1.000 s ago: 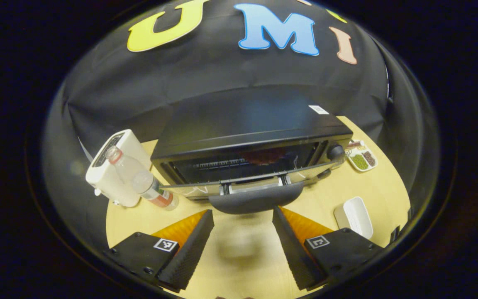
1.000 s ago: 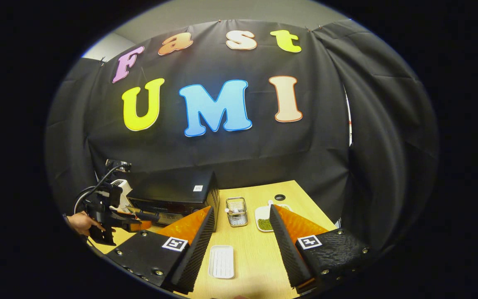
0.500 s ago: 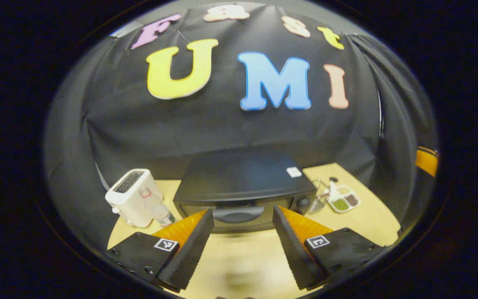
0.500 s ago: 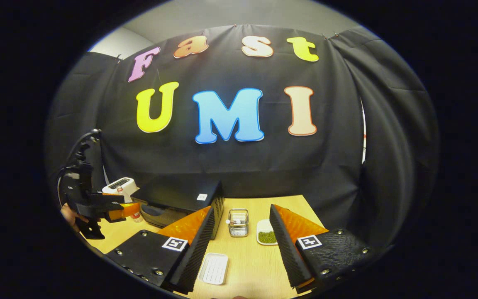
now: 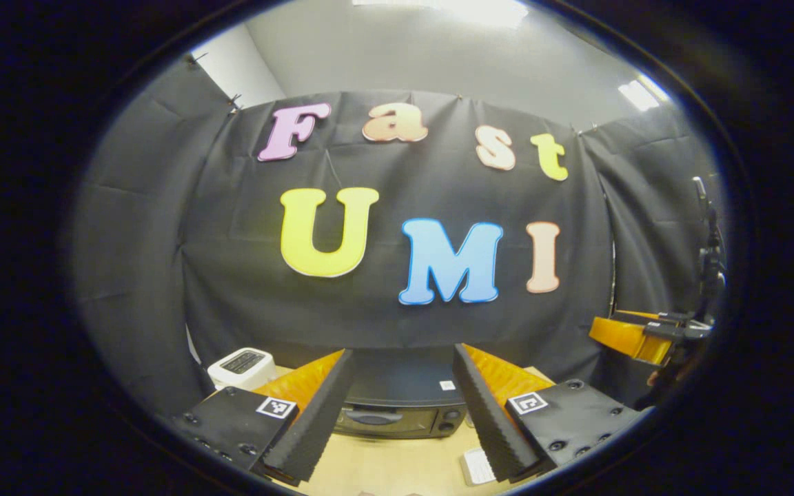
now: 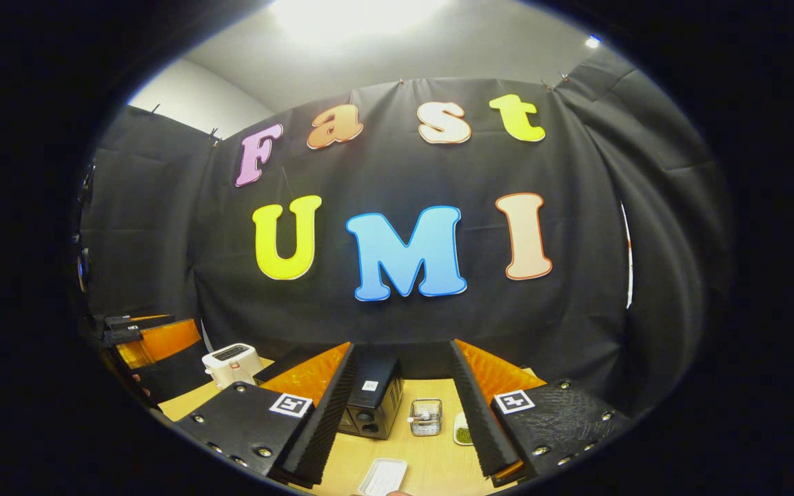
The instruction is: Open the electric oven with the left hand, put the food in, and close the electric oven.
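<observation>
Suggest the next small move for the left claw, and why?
Probably none beyond resting: the oven door looks shut on the table, and the left claw is open, holding nothing, well back from it. The task seems done.

Materials as I see them: electric oven (image 5: 400, 403) at my 6 o'clock, matt black metal casing with a glossier front door. Table (image 6: 431, 458) pale wood-grain, smooth. Toaster (image 5: 242, 365) at 7 o'clock, smooth white plastic. Small basket (image 6: 426, 417) is shiny wire metal. White tray (image 6: 383, 477) at 6 o'clock, ribbed plastic.
</observation>
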Demonstrator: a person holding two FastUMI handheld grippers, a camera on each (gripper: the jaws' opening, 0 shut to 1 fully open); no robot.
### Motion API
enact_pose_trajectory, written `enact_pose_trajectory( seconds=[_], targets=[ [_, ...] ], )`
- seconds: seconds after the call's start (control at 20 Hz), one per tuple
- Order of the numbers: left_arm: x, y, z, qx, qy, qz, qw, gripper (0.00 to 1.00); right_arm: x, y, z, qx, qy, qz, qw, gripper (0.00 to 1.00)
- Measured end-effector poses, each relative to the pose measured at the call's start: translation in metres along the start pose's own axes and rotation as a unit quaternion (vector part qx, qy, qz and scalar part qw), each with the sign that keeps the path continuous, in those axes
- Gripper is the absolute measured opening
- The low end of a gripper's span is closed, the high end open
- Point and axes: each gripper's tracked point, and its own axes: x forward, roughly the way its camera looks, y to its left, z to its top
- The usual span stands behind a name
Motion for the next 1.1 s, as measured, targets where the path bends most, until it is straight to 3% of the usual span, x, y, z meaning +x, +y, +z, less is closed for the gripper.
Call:
enact_pose_trajectory(
  seconds=[0.2, 0.75, 1.1],
  targets=[
    [-0.006, 0.000, 0.004, 0.004, -0.003, -0.026, 1.000, 0.92, -0.016, 0.009, 0.013, -0.006, -0.014, -0.024, 1.000, 0.81],
    [-0.020, 0.029, 0.008, -0.007, -0.008, -0.053, 0.999, 0.97, -0.040, 0.038, 0.019, -0.001, -0.015, -0.050, 0.999, 0.81],
    [-0.033, 0.037, 0.001, -0.019, -0.006, -0.073, 0.997, 1.00, -0.062, 0.035, 0.018, -0.003, -0.006, -0.074, 0.997, 0.81]
  ],
)
